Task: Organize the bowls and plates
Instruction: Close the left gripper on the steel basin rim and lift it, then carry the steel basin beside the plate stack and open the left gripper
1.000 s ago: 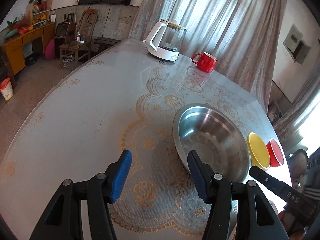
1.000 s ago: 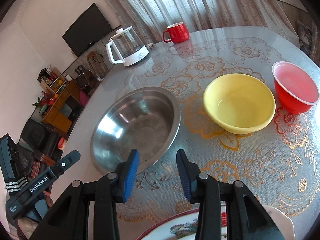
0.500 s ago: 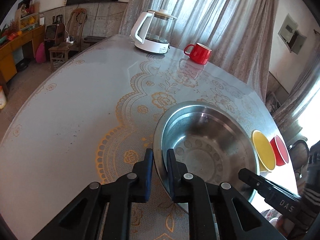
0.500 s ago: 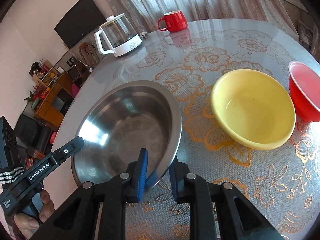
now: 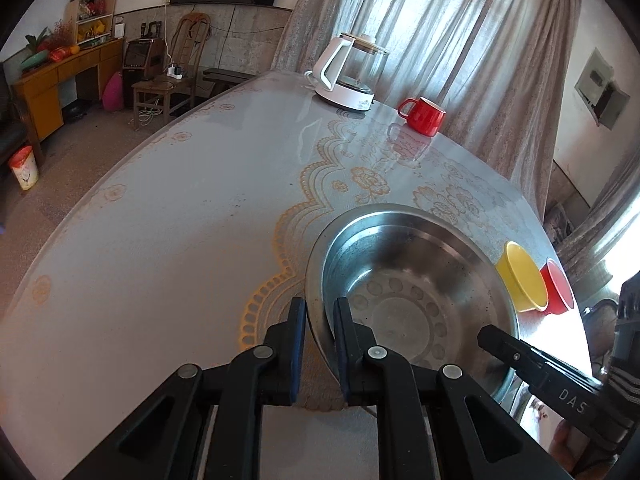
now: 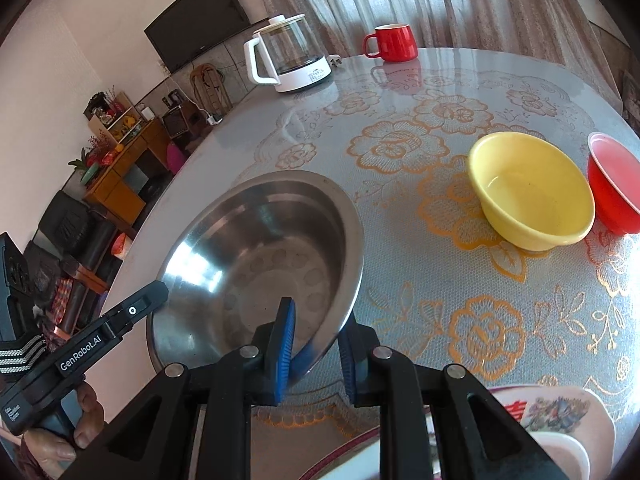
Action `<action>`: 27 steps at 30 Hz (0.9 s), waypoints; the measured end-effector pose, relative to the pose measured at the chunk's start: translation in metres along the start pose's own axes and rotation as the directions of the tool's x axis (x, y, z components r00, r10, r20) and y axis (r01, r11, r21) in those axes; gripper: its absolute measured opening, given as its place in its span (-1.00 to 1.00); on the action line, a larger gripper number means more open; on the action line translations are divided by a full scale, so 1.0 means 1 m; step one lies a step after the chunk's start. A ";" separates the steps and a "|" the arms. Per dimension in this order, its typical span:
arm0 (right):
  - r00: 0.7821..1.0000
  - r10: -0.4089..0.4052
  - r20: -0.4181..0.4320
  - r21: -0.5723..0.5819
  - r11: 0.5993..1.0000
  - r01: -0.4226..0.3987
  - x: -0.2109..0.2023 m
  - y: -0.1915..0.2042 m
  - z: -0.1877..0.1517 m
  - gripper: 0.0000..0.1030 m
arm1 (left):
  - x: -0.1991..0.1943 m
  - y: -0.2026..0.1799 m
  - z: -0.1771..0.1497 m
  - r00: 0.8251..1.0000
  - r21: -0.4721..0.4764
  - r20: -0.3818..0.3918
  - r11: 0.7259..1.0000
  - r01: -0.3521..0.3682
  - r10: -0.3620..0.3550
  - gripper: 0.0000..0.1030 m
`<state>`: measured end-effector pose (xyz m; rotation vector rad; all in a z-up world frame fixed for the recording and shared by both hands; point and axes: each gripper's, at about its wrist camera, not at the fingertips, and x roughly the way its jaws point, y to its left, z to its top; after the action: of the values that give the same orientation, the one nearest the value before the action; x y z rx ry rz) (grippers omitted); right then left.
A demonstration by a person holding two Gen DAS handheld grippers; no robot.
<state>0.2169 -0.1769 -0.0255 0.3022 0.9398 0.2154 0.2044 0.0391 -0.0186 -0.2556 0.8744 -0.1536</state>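
Note:
A wide steel bowl (image 5: 412,292) (image 6: 260,264) sits on the lace-patterned table. My left gripper (image 5: 320,312) is shut on its near left rim, one pad inside the wall and one outside. My right gripper (image 6: 316,328) is shut on the near right rim the same way. Each gripper shows in the other's view: the right one (image 5: 520,356), and the left one (image 6: 132,312) with a hand under it. A yellow bowl (image 6: 532,192) (image 5: 520,280) and a red bowl (image 6: 614,188) (image 5: 558,288) stand to the right of the steel bowl. I cannot tell whether the steel bowl is off the table.
A patterned plate (image 6: 560,404) lies at the near right edge, beside my right gripper. A glass kettle (image 6: 288,56) (image 5: 352,76) and a red mug (image 6: 394,42) (image 5: 424,116) stand at the far side. Left of the steel bowl is bare tabletop (image 5: 180,240).
Both grippers were open and short of the steel bowl. They moved forward onto its near rim and shut on it, the left from the left side and the right from the right.

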 end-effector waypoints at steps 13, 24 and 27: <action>0.999 -0.023 -0.023 -0.078 0.997 0.021 -0.008 0.017 -0.023 -0.55 | -0.037 -0.003 -0.028 0.999 0.026 0.026 0.999 0.033 -0.034 -0.73; 0.999 -0.042 -0.005 -0.018 0.999 0.042 -0.022 0.010 -0.030 -0.33 | -0.058 -0.002 -0.034 0.997 0.042 0.072 0.999 -0.011 0.008 -0.72; 0.999 -0.040 0.013 -0.011 0.999 0.040 -0.027 0.011 -0.032 -0.32 | -0.063 -0.006 -0.035 0.996 0.063 0.083 0.998 -0.016 0.010 -0.66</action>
<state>0.1742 -0.1701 -0.0189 0.2738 0.9310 0.1815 0.1366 0.0425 0.0082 -0.1955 0.7876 -0.1575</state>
